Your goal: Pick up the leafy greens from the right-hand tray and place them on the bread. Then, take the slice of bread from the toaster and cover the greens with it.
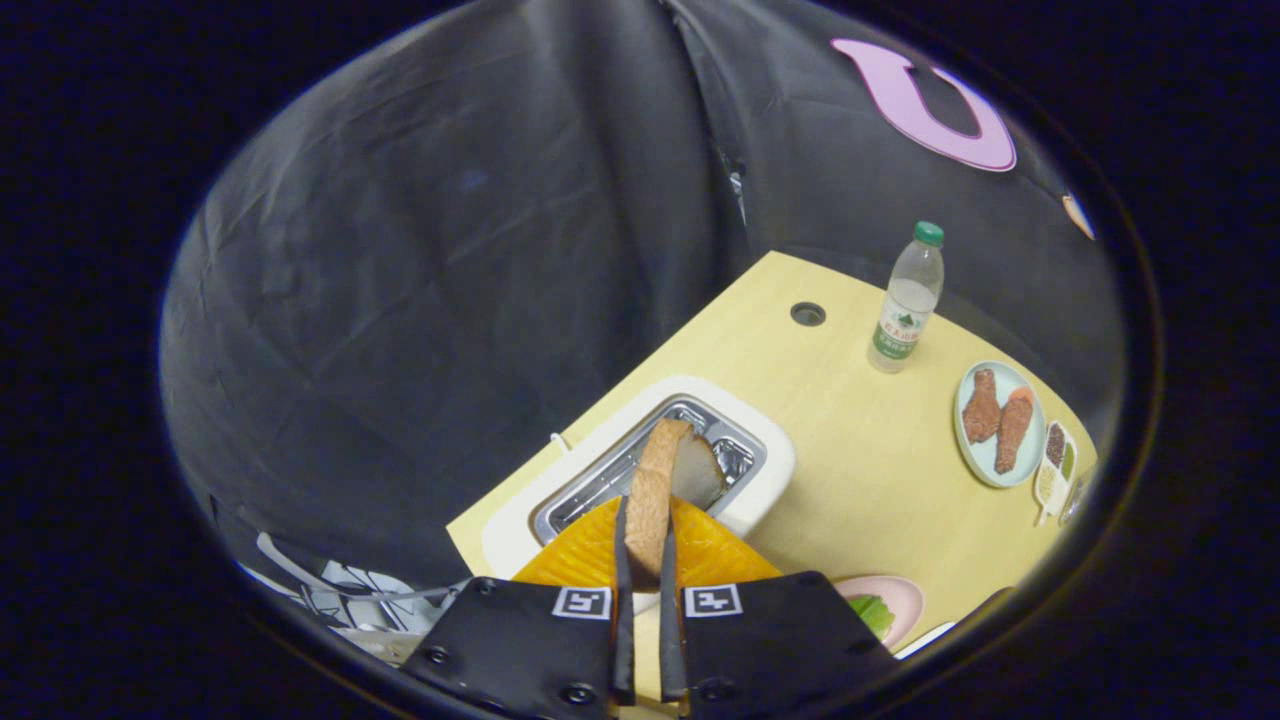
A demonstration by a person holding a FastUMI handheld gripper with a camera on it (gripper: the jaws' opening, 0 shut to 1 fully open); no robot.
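Observation:
A slice of bread [655, 490] stands on edge between my fingers, lifted just above the slot of the white toaster [770, 470]. My gripper [645, 560] is shut on the slice, both fingers pressing its flat sides. A second piece of bread [698, 472] sits in the toaster slot just behind it. To the right of my fingers a pink plate [900, 598] holds leafy greens [872, 612], partly hidden by the gripper body.
On the pale wooden table [850, 450] stand a clear water bottle [908, 300] with a green cap and, further right, a light blue plate [1000, 470] with two brown pieces of food. A round cable hole [808, 314] is near the table's far edge. Small items lie beside the blue plate.

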